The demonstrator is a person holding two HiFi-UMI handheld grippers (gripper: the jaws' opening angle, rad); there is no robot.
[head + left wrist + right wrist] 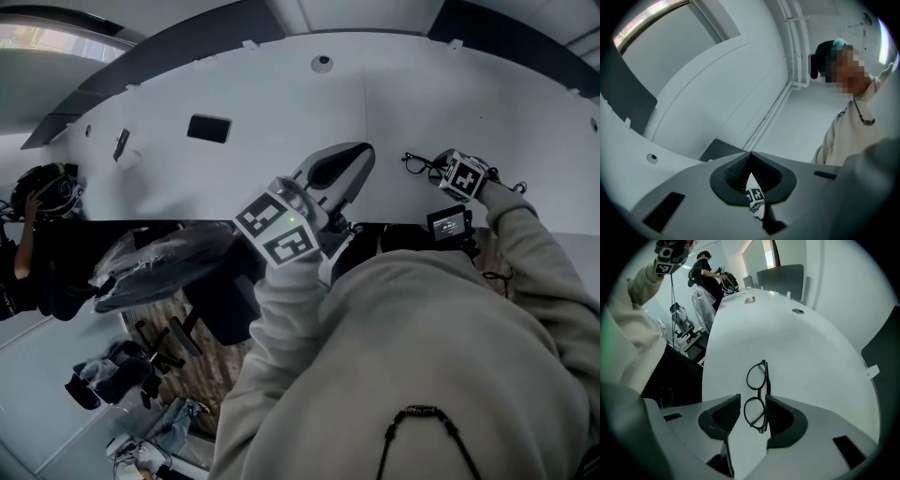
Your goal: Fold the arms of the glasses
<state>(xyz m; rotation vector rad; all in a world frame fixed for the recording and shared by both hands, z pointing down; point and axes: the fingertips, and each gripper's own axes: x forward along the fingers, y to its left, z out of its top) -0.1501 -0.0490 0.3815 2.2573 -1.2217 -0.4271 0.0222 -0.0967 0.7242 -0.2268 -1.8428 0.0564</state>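
Observation:
Black round-rimmed glasses (759, 394) lie flat on the white table (820, 357), one lens beyond my right gripper's jaws and the nearer lens between them. A dark arm lies close along the frame beside the far lens. My right gripper (753, 398) points steeply down and stands open, with a gap between the left pad and the frame. From the head view the glasses (417, 166) sit just left of that gripper (437, 171). My left gripper (359, 156) is held up off the table, away from the glasses, jaws shut on nothing (750, 155).
A small black flat object (208, 127) and a round grommet (322, 64) are on the table farther left. The table's curved near edge (705, 362) drops to dark chairs, one under plastic (159, 258). A person (708, 273) stands at the table's far end.

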